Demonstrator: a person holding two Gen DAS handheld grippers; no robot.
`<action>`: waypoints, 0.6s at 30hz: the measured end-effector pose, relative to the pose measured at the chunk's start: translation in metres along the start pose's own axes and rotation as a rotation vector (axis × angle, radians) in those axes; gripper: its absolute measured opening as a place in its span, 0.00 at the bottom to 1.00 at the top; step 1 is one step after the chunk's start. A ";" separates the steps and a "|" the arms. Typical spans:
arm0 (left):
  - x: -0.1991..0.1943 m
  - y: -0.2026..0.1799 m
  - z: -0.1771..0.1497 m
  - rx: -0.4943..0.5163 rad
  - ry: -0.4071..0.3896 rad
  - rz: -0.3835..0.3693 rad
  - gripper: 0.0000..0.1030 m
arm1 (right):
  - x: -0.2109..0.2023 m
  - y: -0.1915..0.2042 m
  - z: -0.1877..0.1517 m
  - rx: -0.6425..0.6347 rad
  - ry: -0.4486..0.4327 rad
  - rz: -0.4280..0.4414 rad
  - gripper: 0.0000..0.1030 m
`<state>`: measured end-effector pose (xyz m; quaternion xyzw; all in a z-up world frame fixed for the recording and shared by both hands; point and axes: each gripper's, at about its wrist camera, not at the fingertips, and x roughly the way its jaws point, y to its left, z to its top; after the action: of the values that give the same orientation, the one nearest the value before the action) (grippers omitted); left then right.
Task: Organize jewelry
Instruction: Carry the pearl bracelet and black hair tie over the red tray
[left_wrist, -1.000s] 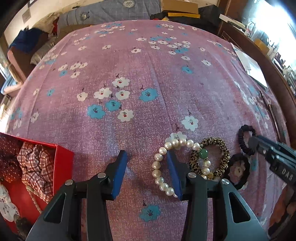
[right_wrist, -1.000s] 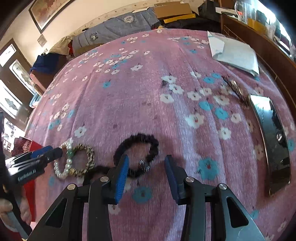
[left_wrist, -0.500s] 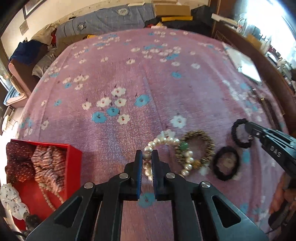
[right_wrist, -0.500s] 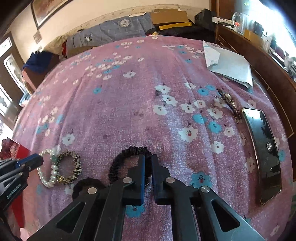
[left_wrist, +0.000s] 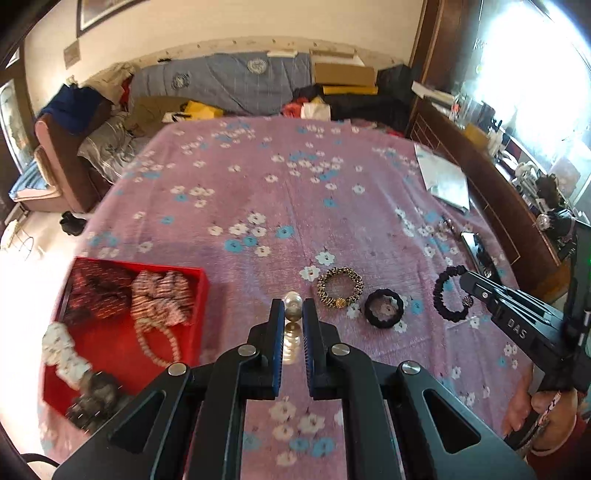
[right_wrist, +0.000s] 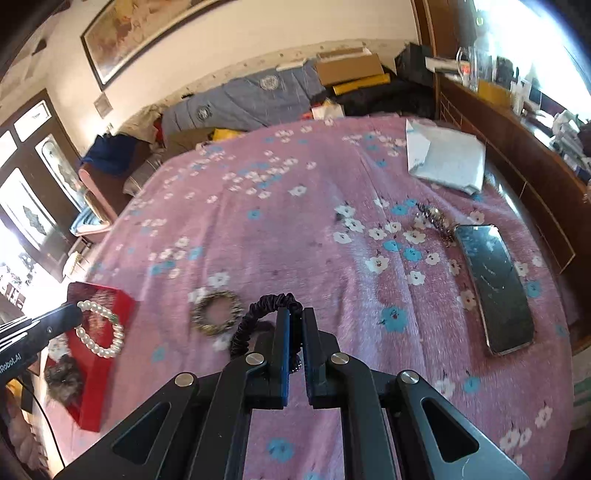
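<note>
My left gripper (left_wrist: 293, 312) is shut on a white pearl bracelet (left_wrist: 291, 308) and holds it in the air; in the right wrist view the bracelet (right_wrist: 99, 332) hangs over the red box (right_wrist: 110, 295). My right gripper (right_wrist: 294, 321) is shut on a black scrunchie (right_wrist: 258, 310), lifted off the bed; it also shows in the left wrist view (left_wrist: 448, 291). A leopard-print bracelet (left_wrist: 340, 288) and a second black scrunchie (left_wrist: 384, 308) lie on the pink floral bedspread (left_wrist: 295, 192). The red box (left_wrist: 195, 280) holds scrunchies and a bead necklace (left_wrist: 155, 339).
A black phone (right_wrist: 496, 284) and a small metal chain (right_wrist: 434, 218) lie at the right of the bed. A white packet (right_wrist: 445, 160) lies further back. A wooden ledge (right_wrist: 517, 155) runs along the right side. Clothes and boxes are piled beyond the far end.
Both grippers closed, the left on the pearl bracelet and the right on the black scrunchie. Both then lifted their items off the bedspread; the left carried the bracelet toward the red box.
</note>
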<state>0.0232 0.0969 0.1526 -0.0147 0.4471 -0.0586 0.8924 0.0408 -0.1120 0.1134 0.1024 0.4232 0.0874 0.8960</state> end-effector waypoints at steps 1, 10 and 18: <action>-0.007 0.002 -0.002 -0.001 -0.010 0.007 0.09 | -0.010 0.005 -0.002 -0.005 -0.014 0.007 0.07; -0.080 0.031 -0.019 -0.016 -0.102 0.098 0.09 | -0.077 0.061 -0.017 -0.090 -0.118 0.082 0.07; -0.138 0.053 -0.026 0.000 -0.188 0.205 0.09 | -0.093 0.117 -0.038 -0.189 -0.140 0.171 0.07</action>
<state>-0.0749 0.1667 0.2425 0.0259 0.3608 0.0346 0.9317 -0.0550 -0.0177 0.1889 0.0591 0.3391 0.1956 0.9183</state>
